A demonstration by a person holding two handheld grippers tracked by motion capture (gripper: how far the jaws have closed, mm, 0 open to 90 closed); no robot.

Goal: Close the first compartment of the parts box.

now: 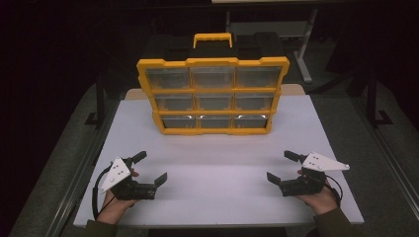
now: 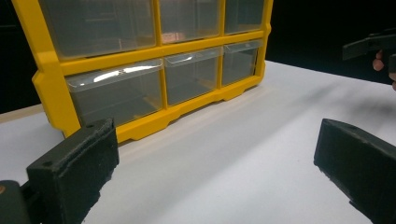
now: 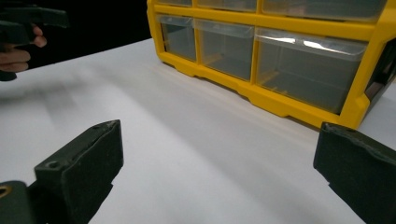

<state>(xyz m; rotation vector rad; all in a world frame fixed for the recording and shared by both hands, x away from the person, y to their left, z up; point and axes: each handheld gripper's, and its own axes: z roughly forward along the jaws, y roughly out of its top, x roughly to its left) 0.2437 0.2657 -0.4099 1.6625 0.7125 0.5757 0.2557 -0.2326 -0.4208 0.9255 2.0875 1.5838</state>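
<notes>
A yellow organiser case point(image 1: 213, 96) with three rows of clear drawers stands upright at the back middle of the white table point(image 1: 212, 163). All its drawers look pushed in. My left gripper point(image 1: 150, 168) rests low near the front left of the table, open, with nothing between its jaws. My right gripper point(image 1: 283, 167) mirrors it at the front right, open and empty as well. In the left gripper view the case point(image 2: 154, 70) lies ahead to the left of the open left gripper point(image 2: 215, 163). In the right gripper view the case point(image 3: 280, 56) stands ahead to the right of the right gripper point(image 3: 219, 163).
Bare white tabletop stretches between the grippers and the case. A dark floor and table legs point(image 1: 305, 44) surround the table. The other hand's gripper point(image 2: 373, 46) appears far right in the left gripper view, and the other gripper point(image 3: 28, 21) far left in the right gripper view.
</notes>
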